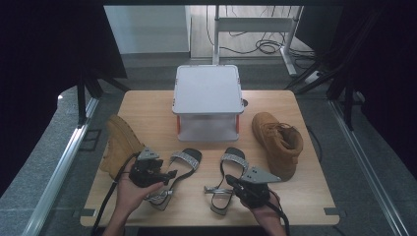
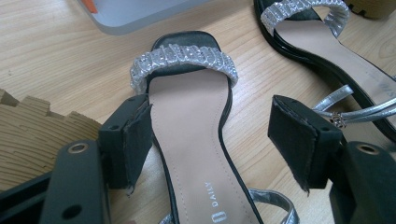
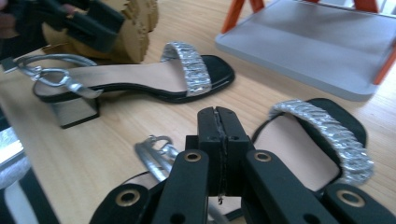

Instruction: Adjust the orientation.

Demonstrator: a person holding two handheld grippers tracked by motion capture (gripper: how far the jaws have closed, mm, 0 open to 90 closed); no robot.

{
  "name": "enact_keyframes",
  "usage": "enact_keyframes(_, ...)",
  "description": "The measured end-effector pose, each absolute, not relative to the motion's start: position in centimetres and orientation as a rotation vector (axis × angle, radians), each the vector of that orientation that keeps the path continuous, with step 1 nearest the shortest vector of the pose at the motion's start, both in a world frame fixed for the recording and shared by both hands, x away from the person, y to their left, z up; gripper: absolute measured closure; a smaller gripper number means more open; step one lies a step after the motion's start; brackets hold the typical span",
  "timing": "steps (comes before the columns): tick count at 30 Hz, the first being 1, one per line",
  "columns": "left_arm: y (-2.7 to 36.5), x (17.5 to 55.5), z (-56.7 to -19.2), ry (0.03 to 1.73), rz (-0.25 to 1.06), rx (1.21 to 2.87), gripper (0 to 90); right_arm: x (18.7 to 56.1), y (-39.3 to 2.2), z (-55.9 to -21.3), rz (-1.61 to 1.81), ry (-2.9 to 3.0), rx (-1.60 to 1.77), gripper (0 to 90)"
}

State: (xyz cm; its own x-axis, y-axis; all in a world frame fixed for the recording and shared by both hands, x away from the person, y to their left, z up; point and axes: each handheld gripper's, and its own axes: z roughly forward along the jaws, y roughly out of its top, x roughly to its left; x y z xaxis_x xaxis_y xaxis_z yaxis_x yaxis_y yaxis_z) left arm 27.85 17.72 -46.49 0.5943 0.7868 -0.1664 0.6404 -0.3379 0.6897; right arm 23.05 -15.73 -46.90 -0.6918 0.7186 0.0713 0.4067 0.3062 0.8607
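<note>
Two black sandals with glittering silver toe bands lie on the wooden table (image 1: 305, 196). My left gripper (image 1: 164, 175) (image 2: 215, 140) is open, its jaws straddling the beige insole of the left sandal (image 1: 186, 161) (image 2: 191, 116); the left pad (image 2: 135, 140) sits at the sandal's edge and the right pad (image 2: 299, 140) stands clear of it. My right gripper (image 1: 231, 182) (image 3: 218, 128) is shut over the heel end of the right sandal (image 1: 232, 164) (image 3: 299, 144), pads pressed together with nothing visible between them. That sandal's silver ankle strap (image 3: 154, 156) lies just left of the jaws.
A white box (image 1: 207, 93) on orange legs stands mid-table behind the sandals. One tan boot (image 1: 120, 142) lies on its side at the left edge, its sole toward my left gripper. Another tan boot (image 1: 278, 140) stands at the right.
</note>
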Motion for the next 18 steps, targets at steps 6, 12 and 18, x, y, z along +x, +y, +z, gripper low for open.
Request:
enact_keyframes(6,17.5,28.0,-47.0,1.138,0.248,2.1,29.9,22.7,-14.5,-47.3,1.334,2.309,0.976,89.5)
enact_keyframes(12,17.7,27.9,-46.9,1.141,0.253,2.101,29.8,22.0,-13.2,-47.5,1.337,2.327,0.935,89.6)
enact_keyframes(18,17.4,27.8,-47.1,1.138,0.243,2.12,29.7,21.4,-12.2,-47.6,1.339,2.352,0.9,89.6)
